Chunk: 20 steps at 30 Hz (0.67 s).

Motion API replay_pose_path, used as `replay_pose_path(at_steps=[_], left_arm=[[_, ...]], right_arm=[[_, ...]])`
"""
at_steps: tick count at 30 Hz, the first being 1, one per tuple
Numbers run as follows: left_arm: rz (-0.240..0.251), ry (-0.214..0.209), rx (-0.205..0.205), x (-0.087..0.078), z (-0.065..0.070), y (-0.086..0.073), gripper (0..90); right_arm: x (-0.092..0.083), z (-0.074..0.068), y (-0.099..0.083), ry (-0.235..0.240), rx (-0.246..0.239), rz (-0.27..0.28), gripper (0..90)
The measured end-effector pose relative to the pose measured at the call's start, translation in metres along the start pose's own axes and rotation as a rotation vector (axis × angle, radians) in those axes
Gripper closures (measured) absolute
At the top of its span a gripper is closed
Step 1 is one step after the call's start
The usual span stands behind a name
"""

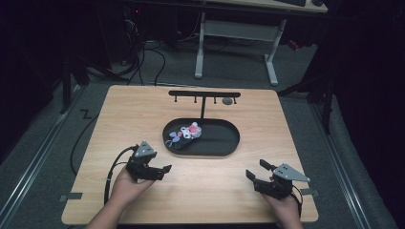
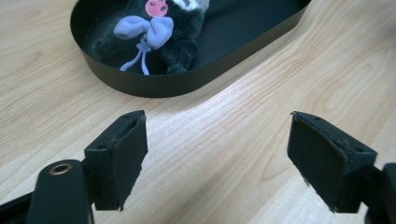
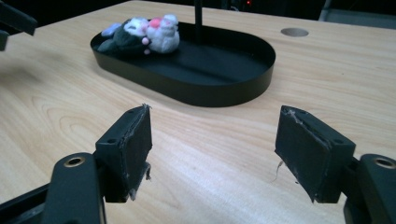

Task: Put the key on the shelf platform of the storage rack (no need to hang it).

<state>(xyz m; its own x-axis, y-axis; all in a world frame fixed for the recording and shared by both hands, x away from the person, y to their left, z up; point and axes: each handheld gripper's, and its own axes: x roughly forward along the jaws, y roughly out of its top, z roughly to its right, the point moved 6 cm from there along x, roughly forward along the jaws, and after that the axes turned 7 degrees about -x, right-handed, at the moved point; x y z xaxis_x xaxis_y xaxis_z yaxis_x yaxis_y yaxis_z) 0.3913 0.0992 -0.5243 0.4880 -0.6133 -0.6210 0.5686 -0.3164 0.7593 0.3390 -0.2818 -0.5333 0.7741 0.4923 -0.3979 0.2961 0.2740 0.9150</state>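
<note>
A small plush toy (image 1: 184, 135), dark with white, pink and lilac parts, lies in the left end of a black oval tray (image 1: 224, 145) at the table's middle. A black T-shaped hook stand (image 1: 204, 98) rises from the tray's far side. The toy (image 2: 159, 28) lies just beyond my left gripper (image 2: 217, 158), which is open over bare wood. That left gripper (image 1: 160, 171) sits near the tray's front left. My right gripper (image 1: 254, 171) is open at the front right, away from the tray (image 3: 210, 88), with the toy (image 3: 142, 35) at its far left.
The wooden table (image 1: 200, 191) has a round hole (image 1: 227, 100) near its far edge, seen also as the hole (image 3: 294, 32) behind the tray. Beyond the table stand a white desk frame (image 1: 234, 33) and floor cables (image 1: 148, 57). A tip of the other gripper (image 3: 14, 21) shows at upper left.
</note>
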Motion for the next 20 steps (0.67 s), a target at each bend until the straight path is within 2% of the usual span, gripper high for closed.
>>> replay_pose_path(at_steps=[2,8,9,11,13,14,20], left_arm=[[0.026,0.011,0.012,-0.005,-0.003,-0.007,22.8],[0.113,0.035,-0.002,-0.018,-0.016,-0.033,22.5],[0.105,0.041,0.012,-0.021,-0.016,-0.033,22.6],[0.129,0.080,0.052,-0.027,-0.017,-0.030,21.9],[0.151,0.057,0.019,-0.029,-0.019,-0.028,22.1],[0.157,0.047,0.008,-0.029,-0.020,-0.028,22.1],[0.136,0.052,0.028,-0.025,-0.021,-0.031,21.9]], right_arm=[[0.000,-0.002,-0.002,0.005,-0.004,-0.008,27.5],[-0.002,-0.010,-0.007,0.014,-0.030,-0.009,26.9],[-0.002,-0.010,-0.008,0.015,-0.031,-0.009,26.9],[-0.002,-0.011,-0.009,0.014,-0.029,-0.012,26.8],[-0.002,-0.010,-0.010,0.008,-0.019,-0.014,26.8],[-0.002,-0.009,-0.010,0.004,-0.012,-0.016,26.8],[-0.003,-0.009,-0.010,-0.014,-0.007,-0.019,26.8]])
